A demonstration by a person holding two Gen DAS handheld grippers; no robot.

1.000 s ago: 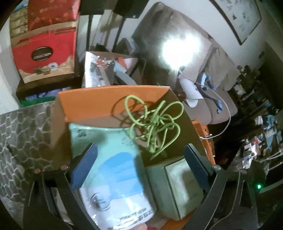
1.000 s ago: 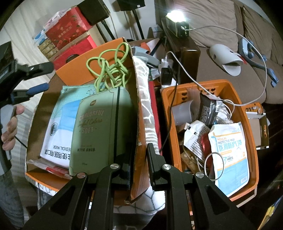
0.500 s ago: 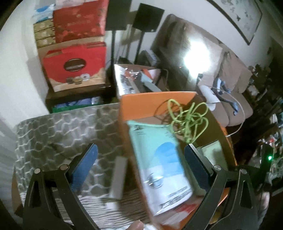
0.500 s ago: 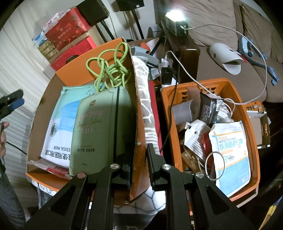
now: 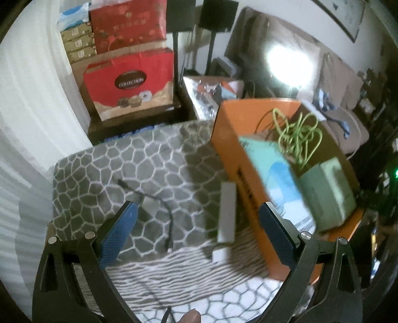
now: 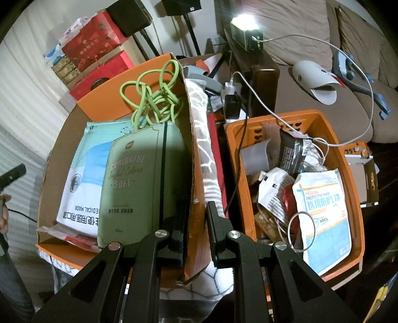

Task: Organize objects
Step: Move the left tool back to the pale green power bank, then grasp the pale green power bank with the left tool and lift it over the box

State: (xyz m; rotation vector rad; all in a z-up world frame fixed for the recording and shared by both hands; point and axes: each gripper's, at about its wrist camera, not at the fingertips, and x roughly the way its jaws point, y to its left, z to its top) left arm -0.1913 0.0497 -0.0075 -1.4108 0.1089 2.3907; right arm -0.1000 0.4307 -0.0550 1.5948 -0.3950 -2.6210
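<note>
Now that left gripper (image 5: 196, 231), jaws wide and empty, has swung off orange box (image 5: 238, 179) to patterned blanket (image 5: 154, 169), likely next pick: grey bar (image 5: 226, 211) beside box's left wall; right gripper (image 6: 196, 232) clenched on box's right wall.

The room is dim, and most of the light comes from one small lamp (image 6: 245, 22) far ahead of the right gripper (image 6: 196, 223). In the left wrist view this lamp (image 5: 289, 64) burns out into a white glare that washes the sofa behind it. The left view is soft with motion blur; the orange box (image 5: 238, 159) ahead and to the right of the left gripper (image 5: 196, 231) looks smeared. The right view is sharp, and print on the green pack (image 6: 141, 179) reads clearly. A shadow lies on its upper part. Both views bend strongly and darken to black at the edges.
</note>
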